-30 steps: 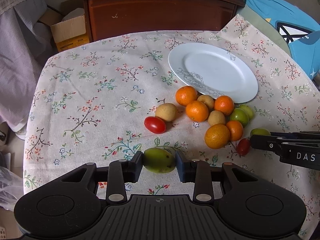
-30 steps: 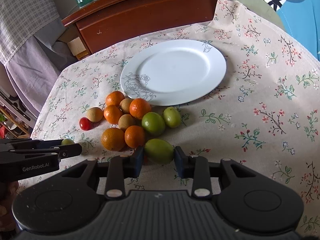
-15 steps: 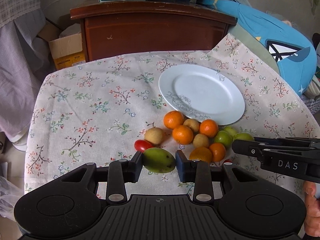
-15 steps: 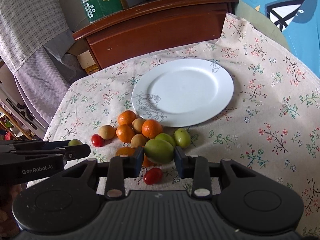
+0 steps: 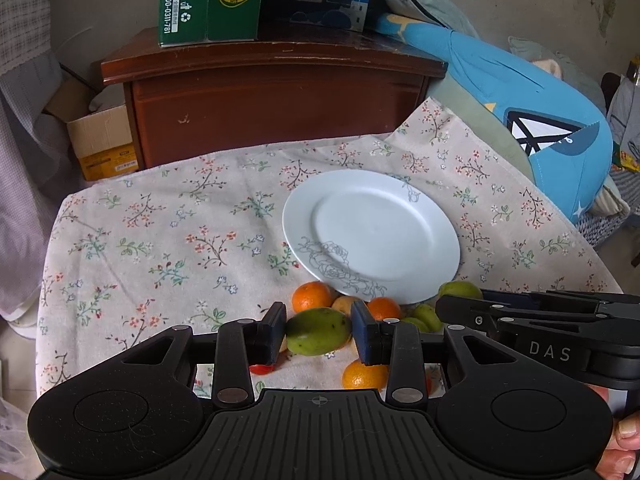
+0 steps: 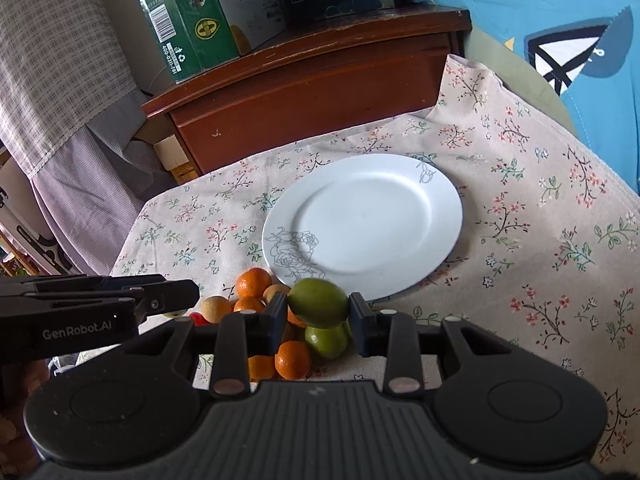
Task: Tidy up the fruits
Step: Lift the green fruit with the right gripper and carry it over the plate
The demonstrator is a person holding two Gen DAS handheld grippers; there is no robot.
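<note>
My left gripper [image 5: 319, 332] is shut on a green oval fruit [image 5: 318, 331] and holds it above the fruit pile. My right gripper [image 6: 319, 308] is shut on a rounder green fruit [image 6: 318, 303], held above the pile near the front rim of the white plate [image 6: 364, 220]. The plate [image 5: 372, 236] is empty. Below lie several oranges [image 5: 311, 297] [image 6: 253, 282], tan round fruits [image 6: 216, 309], green fruits [image 6: 326, 340] and a red tomato [image 5: 261, 369]. The right gripper shows in the left wrist view [image 5: 452, 305], the left gripper in the right wrist view [image 6: 188, 296].
A floral cloth [image 5: 160, 240] covers the table. A brown wooden cabinet [image 5: 272, 92] with green and blue cartons [image 5: 208, 0] stands behind it. A blue cushion [image 5: 532, 120] lies at the right. A cardboard box [image 5: 104, 140] sits on the floor at the left.
Both grippers have risen with their green fruits off the cloth and moved toward the plate. The fruit pile now lies below and partly behind the fingers.
</note>
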